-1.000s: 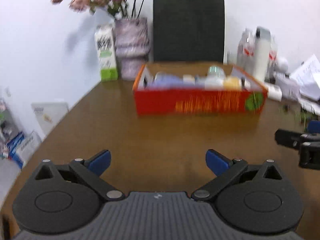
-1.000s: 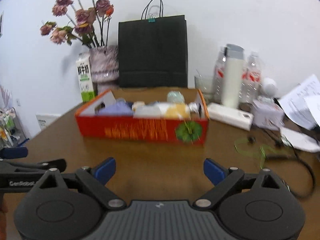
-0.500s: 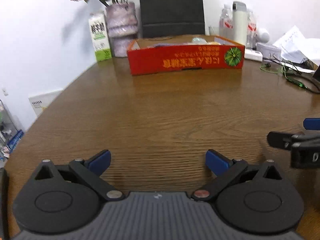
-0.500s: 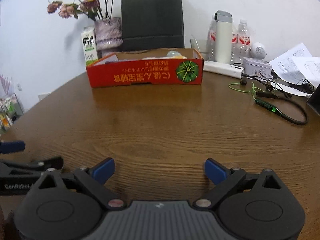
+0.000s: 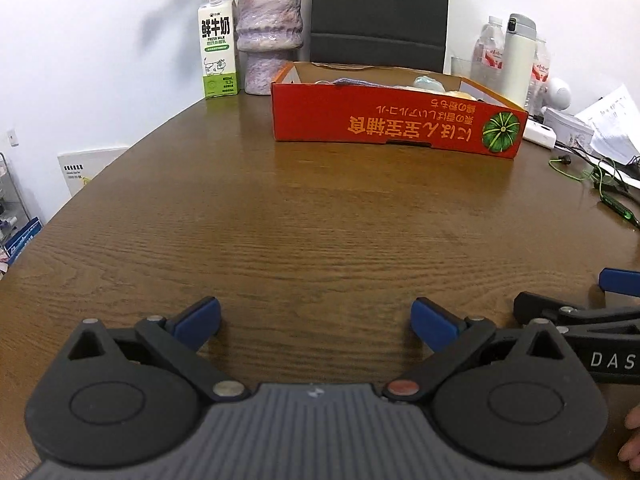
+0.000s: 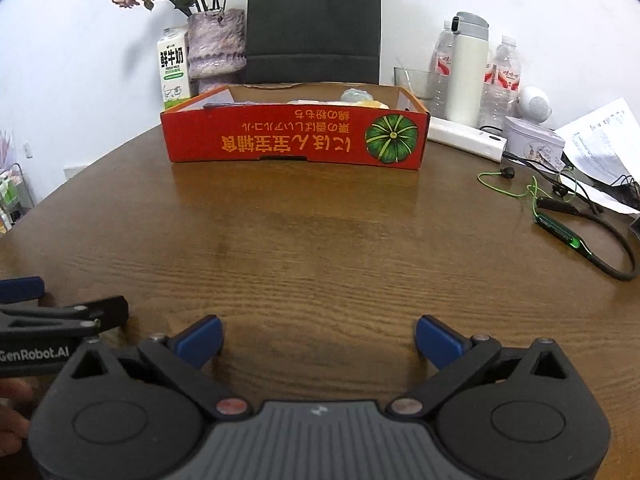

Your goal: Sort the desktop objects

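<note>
Both grippers low over the table, jaws spread, nothing held.

Left gripper [image 5: 316, 318] and right gripper [image 6: 318, 338] sit side by side near the table [image 5: 320, 220] edge, both released; bare wood lies between their fingers. Well ahead stands the red box [image 6: 296, 140] with several small items inside, too hidden to identify. Judgement: this suits either sorting finished or items awaiting removal.
</note>
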Motion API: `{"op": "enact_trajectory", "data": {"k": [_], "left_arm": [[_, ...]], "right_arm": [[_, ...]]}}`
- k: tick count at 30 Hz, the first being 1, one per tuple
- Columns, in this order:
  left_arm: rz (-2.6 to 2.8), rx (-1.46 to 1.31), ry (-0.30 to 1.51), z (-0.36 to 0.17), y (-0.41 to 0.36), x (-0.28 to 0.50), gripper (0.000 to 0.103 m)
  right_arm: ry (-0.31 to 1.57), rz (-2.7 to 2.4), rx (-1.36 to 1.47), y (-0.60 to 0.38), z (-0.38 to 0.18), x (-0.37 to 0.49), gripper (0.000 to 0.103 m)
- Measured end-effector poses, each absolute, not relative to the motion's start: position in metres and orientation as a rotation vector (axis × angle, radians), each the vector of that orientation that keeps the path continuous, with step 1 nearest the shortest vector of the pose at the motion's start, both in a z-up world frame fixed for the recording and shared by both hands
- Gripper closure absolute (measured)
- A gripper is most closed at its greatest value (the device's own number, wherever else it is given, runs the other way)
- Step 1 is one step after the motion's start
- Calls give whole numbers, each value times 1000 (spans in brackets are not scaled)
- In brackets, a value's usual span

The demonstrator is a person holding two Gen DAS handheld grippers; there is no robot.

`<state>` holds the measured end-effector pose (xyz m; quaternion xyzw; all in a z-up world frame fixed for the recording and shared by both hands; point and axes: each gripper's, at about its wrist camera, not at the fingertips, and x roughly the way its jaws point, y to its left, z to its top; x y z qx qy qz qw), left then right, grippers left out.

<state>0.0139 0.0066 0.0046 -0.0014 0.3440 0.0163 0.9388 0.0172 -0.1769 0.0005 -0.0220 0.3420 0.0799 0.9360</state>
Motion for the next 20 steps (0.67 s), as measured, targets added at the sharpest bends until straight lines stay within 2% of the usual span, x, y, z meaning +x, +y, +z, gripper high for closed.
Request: {"op": "enact_trajectory", "data": {"k": [20], "left_arm": [[37, -3, 702, 4, 6, 22, 0]], "right_arm": [[700, 150, -43, -179, 0, 27, 0]]}}
